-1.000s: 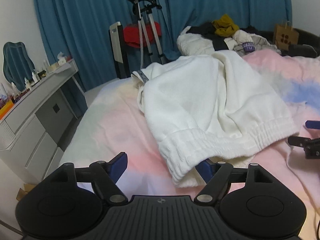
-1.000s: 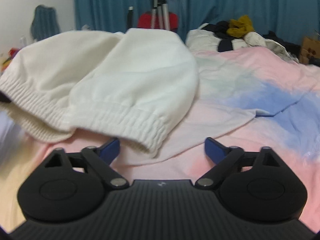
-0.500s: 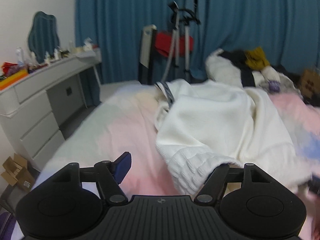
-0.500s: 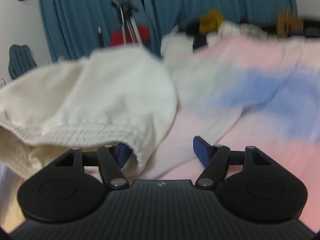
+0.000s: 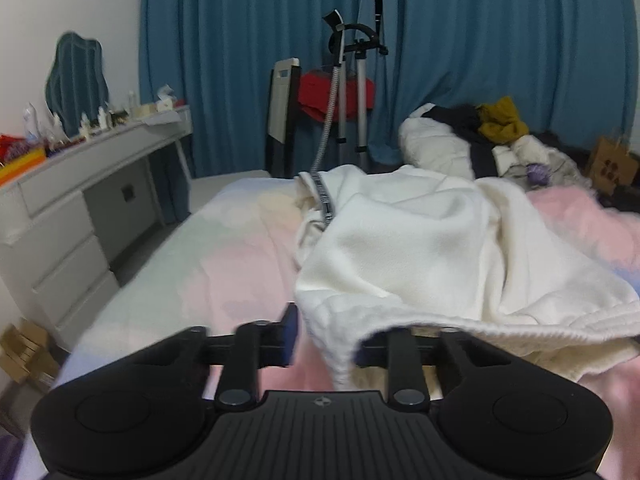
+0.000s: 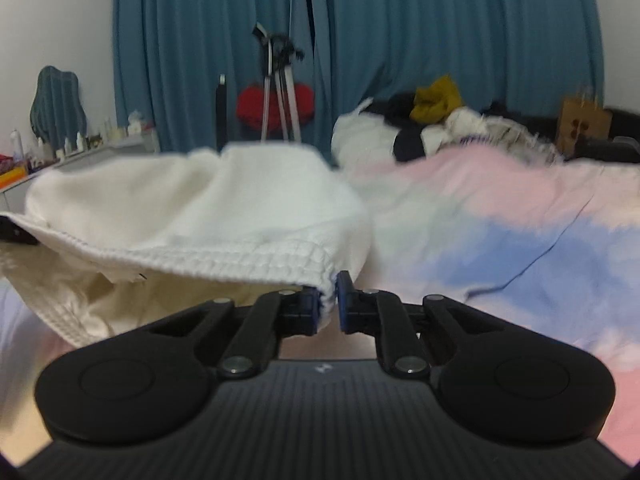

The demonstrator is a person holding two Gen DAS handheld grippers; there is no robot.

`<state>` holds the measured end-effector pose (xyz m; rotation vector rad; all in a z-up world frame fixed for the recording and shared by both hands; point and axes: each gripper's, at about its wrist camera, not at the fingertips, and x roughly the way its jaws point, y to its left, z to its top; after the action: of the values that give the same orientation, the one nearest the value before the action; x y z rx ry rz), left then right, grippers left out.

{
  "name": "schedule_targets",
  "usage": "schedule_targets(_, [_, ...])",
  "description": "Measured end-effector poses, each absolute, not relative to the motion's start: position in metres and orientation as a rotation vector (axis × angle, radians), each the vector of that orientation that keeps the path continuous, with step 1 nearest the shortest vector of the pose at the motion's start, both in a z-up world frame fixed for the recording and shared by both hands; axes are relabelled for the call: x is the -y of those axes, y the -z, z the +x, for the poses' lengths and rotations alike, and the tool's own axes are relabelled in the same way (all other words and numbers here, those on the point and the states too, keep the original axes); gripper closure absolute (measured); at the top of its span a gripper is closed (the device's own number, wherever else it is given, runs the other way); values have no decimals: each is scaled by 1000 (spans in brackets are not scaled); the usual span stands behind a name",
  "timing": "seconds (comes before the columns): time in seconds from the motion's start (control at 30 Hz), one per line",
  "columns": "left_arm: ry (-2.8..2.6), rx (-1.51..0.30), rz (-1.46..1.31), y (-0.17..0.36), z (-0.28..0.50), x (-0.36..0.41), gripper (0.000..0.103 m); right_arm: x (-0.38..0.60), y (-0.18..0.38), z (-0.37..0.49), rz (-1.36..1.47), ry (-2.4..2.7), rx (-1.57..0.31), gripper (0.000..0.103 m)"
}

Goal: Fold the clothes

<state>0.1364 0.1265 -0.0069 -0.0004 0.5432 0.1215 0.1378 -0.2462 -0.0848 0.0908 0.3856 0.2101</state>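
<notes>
A white fleece garment [image 5: 420, 240] with a ribbed elastic hem lies on a pink and blue bedspread [image 5: 224, 264]. My left gripper [image 5: 326, 340] is shut on the left part of the hem, and cloth hides its right fingertip. My right gripper [image 6: 329, 304] is shut on the hem's right corner [image 6: 325, 286] of the same garment [image 6: 208, 208]. The hem is lifted off the bed and stretched between the two grippers.
A pile of other clothes [image 5: 480, 136] lies at the far end of the bed. A grey dresser [image 5: 76, 200] with bottles stands at the left. A garment steamer stand [image 5: 348, 80] and a red item stand before blue curtains. A brown paper bag [image 6: 584, 124] is at the far right.
Both grippers have gone from open to shut on the ribbed hem. The hem has risen off the bed and is stretched between them.
</notes>
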Motion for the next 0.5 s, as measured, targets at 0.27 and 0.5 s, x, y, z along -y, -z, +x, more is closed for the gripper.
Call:
schedule_targets(0.27, [-153,-360,-127,-63,127,-176,92,214,55,78,257,-426,-458,91])
schedule_targets(0.5, [-299,-270,-115,-115,149,-269,92,102,32,68,297,-716,-449,91])
